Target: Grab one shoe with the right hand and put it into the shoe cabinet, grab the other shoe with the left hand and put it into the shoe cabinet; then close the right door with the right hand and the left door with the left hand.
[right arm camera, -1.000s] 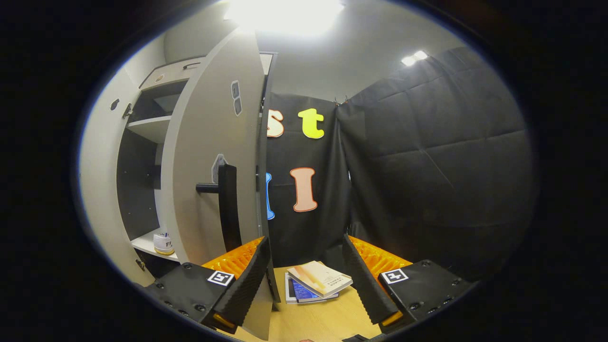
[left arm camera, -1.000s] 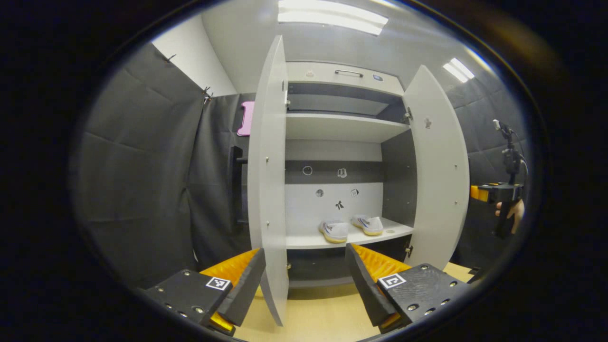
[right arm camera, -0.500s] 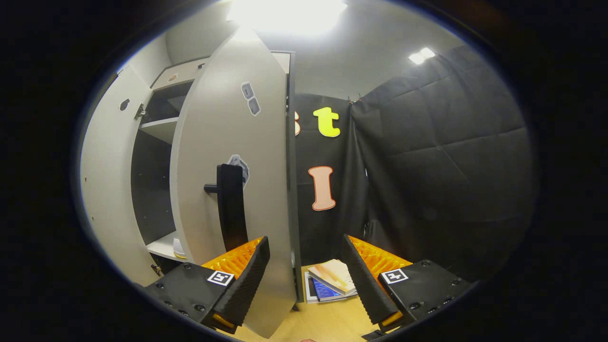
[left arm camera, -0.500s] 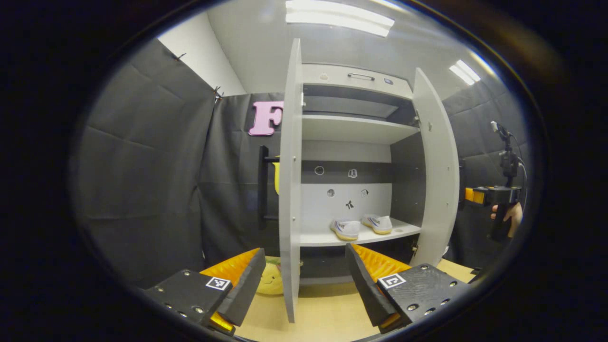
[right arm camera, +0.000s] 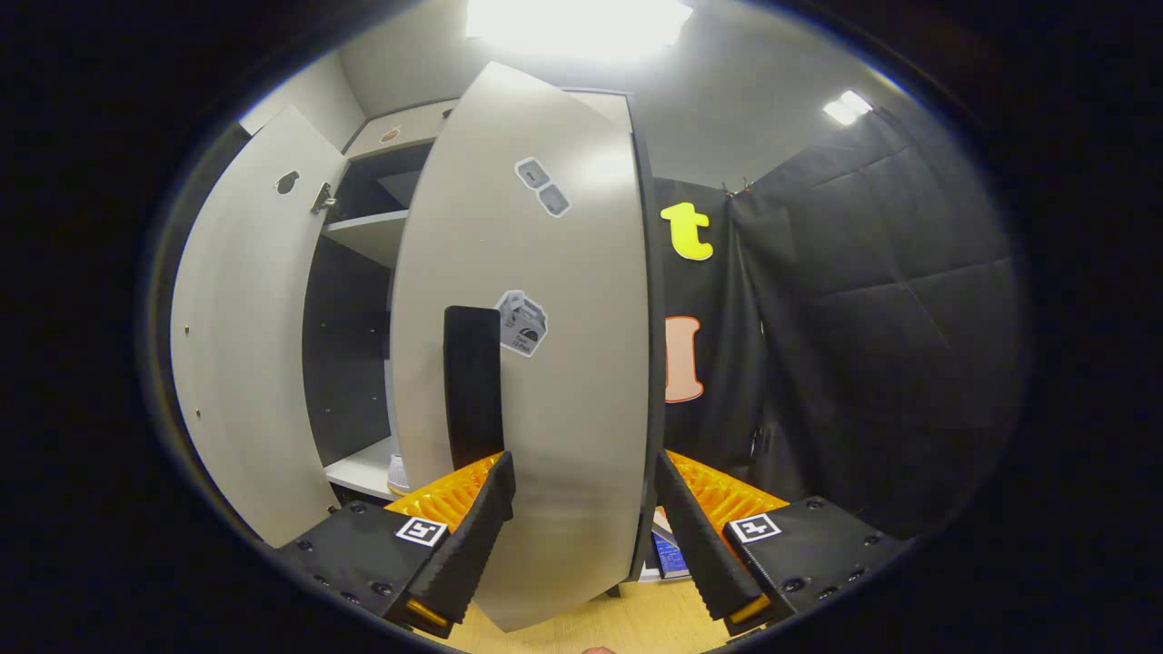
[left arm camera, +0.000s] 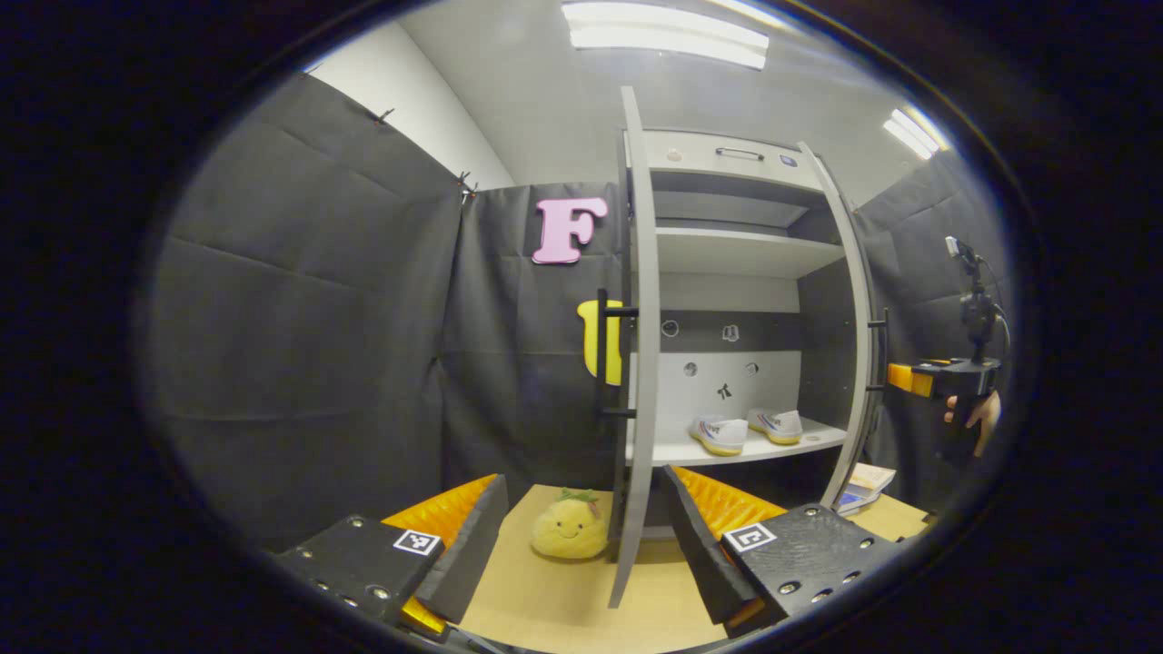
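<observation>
Two shoes [left arm camera: 743,431] sit side by side on the cabinet's lower shelf [left arm camera: 727,450], between the left door [left arm camera: 636,363] and right door [right arm camera: 536,363]. A plush toy [left arm camera: 569,527] lies on the floor left of the left door.

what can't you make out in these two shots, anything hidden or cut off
- Right gripper view: the right door hides most of the cabinet interior; one shoe shows as a sliver at its edge.
- Left gripper view: the books are mostly behind the right door's edge.
- Left gripper view: the stickers on the cabinet's back panel are too small to read.
</observation>
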Demonstrator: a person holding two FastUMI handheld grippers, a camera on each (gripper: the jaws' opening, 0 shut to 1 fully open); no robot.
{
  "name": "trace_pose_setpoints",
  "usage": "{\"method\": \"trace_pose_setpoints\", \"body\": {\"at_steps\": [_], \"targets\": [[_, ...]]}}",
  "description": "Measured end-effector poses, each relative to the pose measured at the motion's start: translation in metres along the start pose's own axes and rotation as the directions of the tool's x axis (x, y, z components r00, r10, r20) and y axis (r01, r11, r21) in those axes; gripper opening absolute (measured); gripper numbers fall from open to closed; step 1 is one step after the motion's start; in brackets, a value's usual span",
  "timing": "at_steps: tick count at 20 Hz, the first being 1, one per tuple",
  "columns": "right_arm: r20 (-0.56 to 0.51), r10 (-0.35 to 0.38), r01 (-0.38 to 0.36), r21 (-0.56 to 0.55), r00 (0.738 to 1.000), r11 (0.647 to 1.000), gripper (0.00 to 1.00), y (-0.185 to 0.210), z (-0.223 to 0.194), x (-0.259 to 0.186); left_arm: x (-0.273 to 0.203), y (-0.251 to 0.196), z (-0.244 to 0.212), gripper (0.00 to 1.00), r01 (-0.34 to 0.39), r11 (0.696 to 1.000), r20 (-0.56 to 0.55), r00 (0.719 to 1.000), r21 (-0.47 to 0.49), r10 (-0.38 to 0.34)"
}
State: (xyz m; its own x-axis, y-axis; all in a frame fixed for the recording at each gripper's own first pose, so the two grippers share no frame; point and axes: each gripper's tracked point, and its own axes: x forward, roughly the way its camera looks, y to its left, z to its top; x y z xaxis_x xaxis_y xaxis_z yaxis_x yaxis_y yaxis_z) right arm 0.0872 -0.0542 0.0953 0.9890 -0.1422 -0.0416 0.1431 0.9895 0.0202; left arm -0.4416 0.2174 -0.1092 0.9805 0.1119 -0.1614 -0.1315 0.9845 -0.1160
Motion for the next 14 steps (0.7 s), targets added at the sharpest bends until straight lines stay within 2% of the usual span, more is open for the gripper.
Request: {"method": "trace_pose_setpoints", "body": {"at_steps": [7,11,14], "targets": [[0.032,0.064,-0.065,0.026,0.997,0.998,0.96,0.011,0.008,-0.024,0.035,0.064,0.010,0.97,-0.129,0.991,-0.001,0.992,0.039,0.130],[0.056,0.092,-0.093,0.016,0.994,0.996,0.97,0.007,0.013,-0.048,0.071,0.081,0.028,0.98,-0.148,0.989,0.030,0.989,0.025,0.147],[0.059,0.069,-0.069,0.012,0.996,0.998,0.97,-0.006,0.011,-0.061,0.099,0.085,0.039,0.98,-0.140,0.990,0.047,0.989,0.016,0.139]]}}
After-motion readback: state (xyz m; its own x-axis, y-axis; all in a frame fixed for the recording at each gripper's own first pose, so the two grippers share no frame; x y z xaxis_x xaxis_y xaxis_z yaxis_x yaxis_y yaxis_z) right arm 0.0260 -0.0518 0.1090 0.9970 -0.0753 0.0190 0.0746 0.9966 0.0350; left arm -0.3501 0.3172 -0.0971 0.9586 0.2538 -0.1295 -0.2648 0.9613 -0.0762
